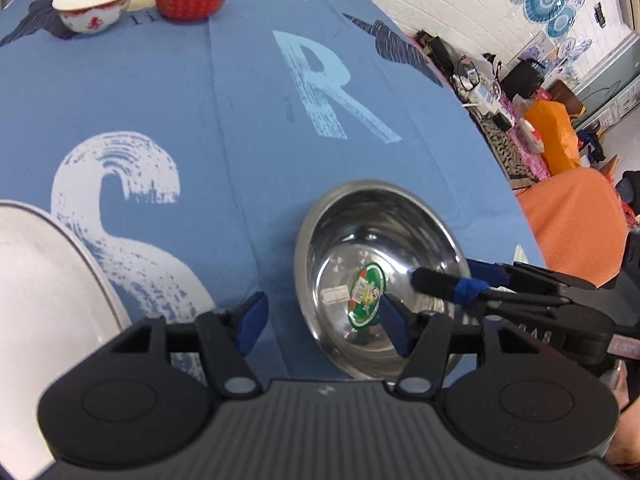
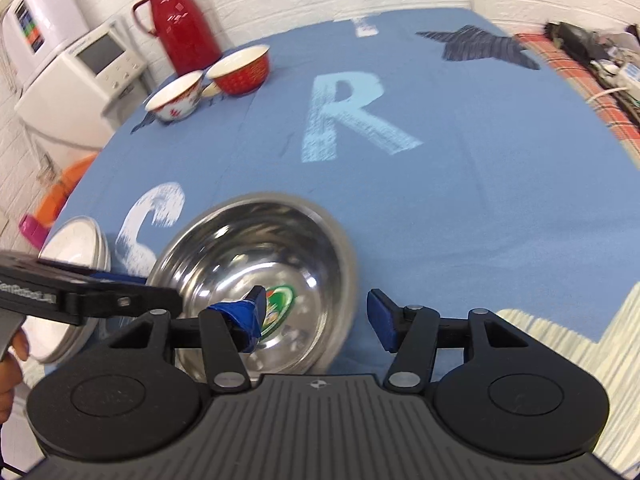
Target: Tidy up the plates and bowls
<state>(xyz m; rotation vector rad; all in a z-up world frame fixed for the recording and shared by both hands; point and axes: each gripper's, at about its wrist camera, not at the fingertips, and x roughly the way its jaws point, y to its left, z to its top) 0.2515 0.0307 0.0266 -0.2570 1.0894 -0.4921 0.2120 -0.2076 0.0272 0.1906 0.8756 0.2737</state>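
1. Where your left gripper [image 1: 324,324] crosses it, the shiny steel bowl with a green sticker [image 1: 372,248] is cut off at its near rim; fingers wide, one over the rim.
2. Your right gripper [image 2: 320,316] straddles the bowl's right rim, fingers wide.
3. Only the right wrist view shows the red thermos jug [image 2: 176,20] behind the red-patterned white bowl [image 2: 176,98] and red bowl [image 2: 240,68] on the blue printed tablecloth [image 2: 460,200].

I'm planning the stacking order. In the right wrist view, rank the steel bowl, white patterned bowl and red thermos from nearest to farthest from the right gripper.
1. steel bowl, straddled by the right gripper
2. white patterned bowl, far left
3. red thermos, at the wall
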